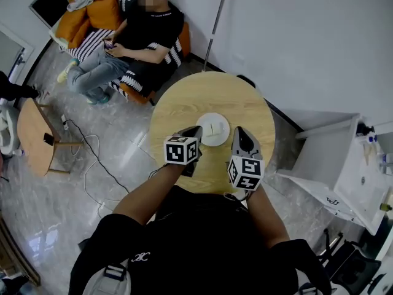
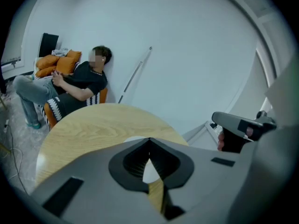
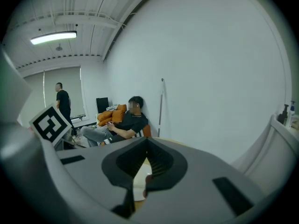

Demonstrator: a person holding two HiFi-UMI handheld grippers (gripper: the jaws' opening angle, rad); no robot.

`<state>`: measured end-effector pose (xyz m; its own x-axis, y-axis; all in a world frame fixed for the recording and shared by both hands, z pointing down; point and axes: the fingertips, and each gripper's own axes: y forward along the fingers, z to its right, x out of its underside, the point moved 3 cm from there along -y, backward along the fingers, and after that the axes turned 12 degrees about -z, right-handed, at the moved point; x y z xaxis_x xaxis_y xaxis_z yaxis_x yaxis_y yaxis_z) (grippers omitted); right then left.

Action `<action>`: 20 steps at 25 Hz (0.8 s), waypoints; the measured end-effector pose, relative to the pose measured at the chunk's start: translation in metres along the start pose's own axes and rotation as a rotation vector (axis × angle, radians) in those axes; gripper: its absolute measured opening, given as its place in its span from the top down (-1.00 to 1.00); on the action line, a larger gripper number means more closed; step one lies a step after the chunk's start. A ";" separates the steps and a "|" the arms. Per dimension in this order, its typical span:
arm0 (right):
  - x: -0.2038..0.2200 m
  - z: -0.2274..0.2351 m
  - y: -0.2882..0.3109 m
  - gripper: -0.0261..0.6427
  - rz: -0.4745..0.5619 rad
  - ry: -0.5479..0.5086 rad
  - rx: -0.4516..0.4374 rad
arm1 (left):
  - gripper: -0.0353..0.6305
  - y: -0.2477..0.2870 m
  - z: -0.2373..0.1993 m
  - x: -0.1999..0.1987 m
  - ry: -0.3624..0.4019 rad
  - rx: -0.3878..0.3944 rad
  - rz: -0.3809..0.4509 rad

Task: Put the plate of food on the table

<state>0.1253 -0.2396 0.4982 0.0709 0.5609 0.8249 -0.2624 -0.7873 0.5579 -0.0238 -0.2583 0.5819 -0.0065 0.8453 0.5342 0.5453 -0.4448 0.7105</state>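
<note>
A white plate (image 1: 213,129) with a pale piece of food rests near the middle of the round wooden table (image 1: 184,103). My left gripper (image 1: 198,129) is shut, its tip at the plate's left edge. At the plate's right edge my right gripper (image 1: 241,130) is shut too. In the left gripper view the jaws (image 2: 149,140) meet at the tip, and the plate (image 2: 150,171) shows through the hollow behind them. The right gripper (image 3: 147,140) shows the same, with the plate (image 3: 138,178) below it. I cannot tell whether either tip touches the plate.
A person (image 1: 138,39) sits on an orange sofa beyond the table. To the left stands a small wooden side table (image 1: 34,137), with a cable (image 1: 92,155) on the floor. A white cabinet (image 1: 362,177) is at the right. A pole (image 1: 215,23) leans on the wall.
</note>
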 end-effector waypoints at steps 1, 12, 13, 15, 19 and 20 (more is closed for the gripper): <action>-0.003 -0.001 -0.002 0.90 0.012 0.001 0.008 | 0.87 -0.004 0.006 -0.004 0.023 0.002 0.019; -0.020 -0.002 -0.012 0.90 0.075 0.022 0.038 | 0.87 -0.050 0.029 -0.042 0.093 0.048 0.212; -0.018 -0.002 -0.011 0.90 0.070 0.024 0.036 | 0.87 -0.052 0.031 -0.043 0.117 0.044 0.218; -0.014 -0.003 -0.010 0.90 0.052 0.018 0.031 | 0.87 -0.054 0.036 -0.043 0.168 0.037 0.222; -0.013 -0.007 -0.009 0.90 0.038 0.000 0.025 | 0.87 -0.059 0.046 -0.045 0.170 0.063 0.224; -0.014 -0.008 -0.009 0.90 0.040 0.001 0.024 | 0.87 -0.061 0.050 -0.046 0.170 0.069 0.230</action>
<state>0.1195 -0.2383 0.4809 0.0601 0.5289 0.8465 -0.2416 -0.8151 0.5265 -0.0153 -0.2549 0.4912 -0.0132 0.6606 0.7506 0.6045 -0.5927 0.5322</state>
